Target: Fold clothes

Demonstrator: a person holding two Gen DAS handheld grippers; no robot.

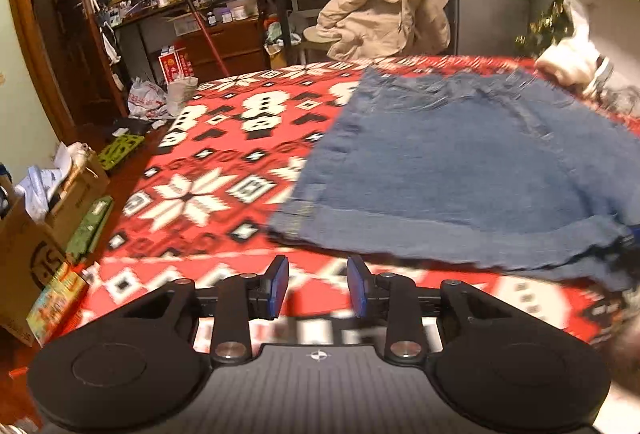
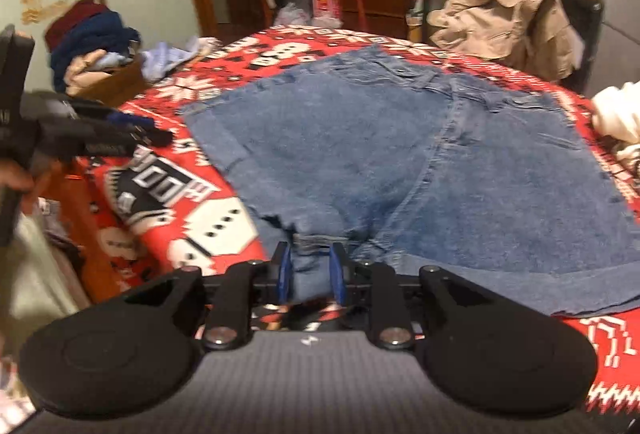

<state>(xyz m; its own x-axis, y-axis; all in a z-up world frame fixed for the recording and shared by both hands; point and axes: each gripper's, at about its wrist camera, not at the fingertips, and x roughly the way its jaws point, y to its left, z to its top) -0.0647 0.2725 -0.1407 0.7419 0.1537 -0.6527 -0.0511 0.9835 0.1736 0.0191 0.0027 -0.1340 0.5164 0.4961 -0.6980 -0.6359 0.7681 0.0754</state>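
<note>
Blue denim shorts (image 1: 460, 162) lie flat on a red, white and black patterned bedspread (image 1: 208, 162). My left gripper (image 1: 318, 286) hovers over the bedspread just off the shorts' near left corner; it is open, with nothing between its blue pads. In the right wrist view the shorts (image 2: 360, 154) spread out ahead, waistband at the far end. My right gripper (image 2: 310, 274) is at the near hem by the crotch, and a bunch of denim sits between its parted blue pads. The left gripper (image 2: 156, 134) shows at the left, off the shorts, with a hand on its handle.
A beige jacket (image 1: 384, 6) hangs on a chair beyond the bed. A white garment (image 2: 616, 118) lies at the bed's right edge. A box heaped with clothes (image 2: 92, 46) stands by the far left corner. Cardboard boxes (image 1: 36, 226) line the floor on the left.
</note>
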